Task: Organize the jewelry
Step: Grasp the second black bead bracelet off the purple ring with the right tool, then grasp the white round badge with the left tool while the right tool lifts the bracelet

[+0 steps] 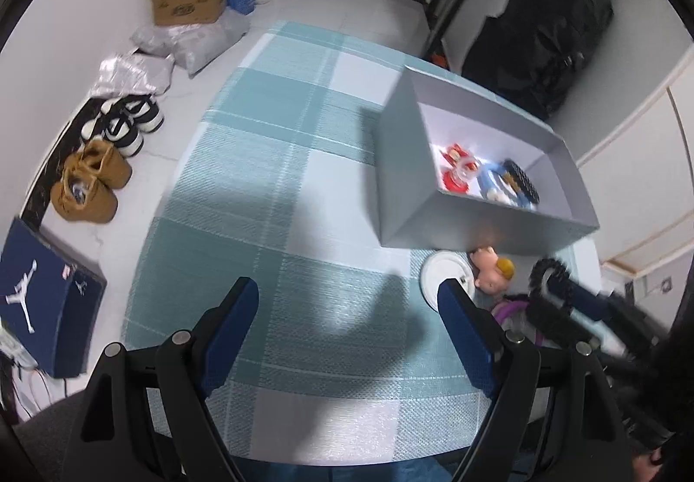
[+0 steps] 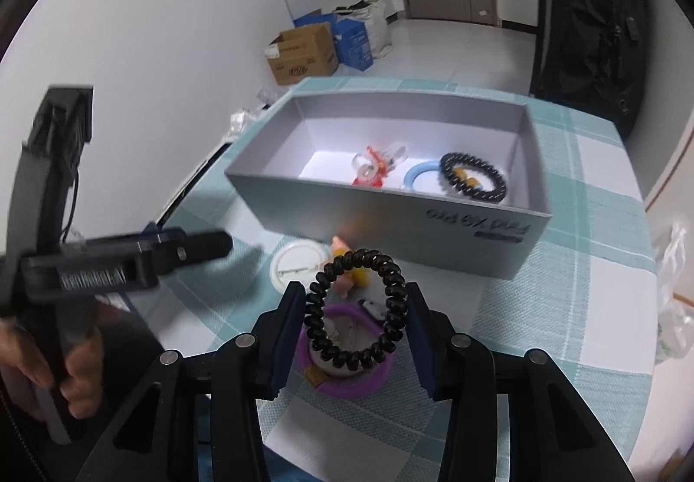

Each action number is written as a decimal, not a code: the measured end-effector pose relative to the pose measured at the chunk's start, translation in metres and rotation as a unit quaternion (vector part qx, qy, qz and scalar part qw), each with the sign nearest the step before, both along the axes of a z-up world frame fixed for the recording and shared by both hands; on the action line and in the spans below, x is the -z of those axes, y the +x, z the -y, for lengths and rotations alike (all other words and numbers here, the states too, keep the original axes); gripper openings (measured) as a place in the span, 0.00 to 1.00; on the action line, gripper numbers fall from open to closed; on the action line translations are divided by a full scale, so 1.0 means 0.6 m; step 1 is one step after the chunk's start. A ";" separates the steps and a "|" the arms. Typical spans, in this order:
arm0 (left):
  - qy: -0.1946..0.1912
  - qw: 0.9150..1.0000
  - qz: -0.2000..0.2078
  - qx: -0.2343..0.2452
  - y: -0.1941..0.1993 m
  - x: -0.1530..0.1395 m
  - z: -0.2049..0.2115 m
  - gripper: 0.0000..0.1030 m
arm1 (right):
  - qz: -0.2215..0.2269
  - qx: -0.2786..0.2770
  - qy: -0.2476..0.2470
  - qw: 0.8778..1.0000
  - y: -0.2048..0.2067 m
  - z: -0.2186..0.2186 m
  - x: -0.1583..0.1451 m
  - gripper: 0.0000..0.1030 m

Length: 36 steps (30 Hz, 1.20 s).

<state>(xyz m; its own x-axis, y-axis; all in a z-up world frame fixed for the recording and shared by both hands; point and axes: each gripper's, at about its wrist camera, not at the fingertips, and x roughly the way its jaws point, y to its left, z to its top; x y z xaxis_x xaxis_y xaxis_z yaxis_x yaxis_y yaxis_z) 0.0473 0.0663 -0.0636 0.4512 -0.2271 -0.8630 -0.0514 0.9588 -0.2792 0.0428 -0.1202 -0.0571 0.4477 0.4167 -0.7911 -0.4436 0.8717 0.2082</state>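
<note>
Right gripper point(image 2: 356, 314) clamped on black spiral hair tie point(image 2: 355, 308), pads pressing both sides of loop, held in air in front of grey box point(image 2: 390, 222). Left gripper point(image 1: 347, 308) spread wide, nothing between its fingers, hovering over checked teal tablecloth point(image 1: 269, 187) left of box. Inside box: red-and-clear ornament point(image 2: 377, 167), blue ring point(image 2: 418, 174), black bead bracelet point(image 2: 473, 176). On cloth just in front of box: white round lid point(image 2: 299, 265), small pink-and-yellow figure point(image 2: 351, 271), purple ring point(image 2: 351, 382) (partly hidden behind hair tie).
</note>
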 end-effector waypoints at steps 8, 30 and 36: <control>0.020 0.998 -0.006 0.062 0.004 0.008 0.047 0.79 | 0.015 0.014 0.026 0.999 -0.002 0.023 -0.029 0.42; 0.107 0.985 0.022 0.131 0.019 0.012 0.109 0.61 | 0.024 0.034 0.072 0.997 0.006 0.076 -0.069 0.42; 0.094 0.983 0.030 0.157 0.013 0.005 0.120 0.36 | 0.024 0.039 0.083 0.996 0.009 0.082 -0.073 0.42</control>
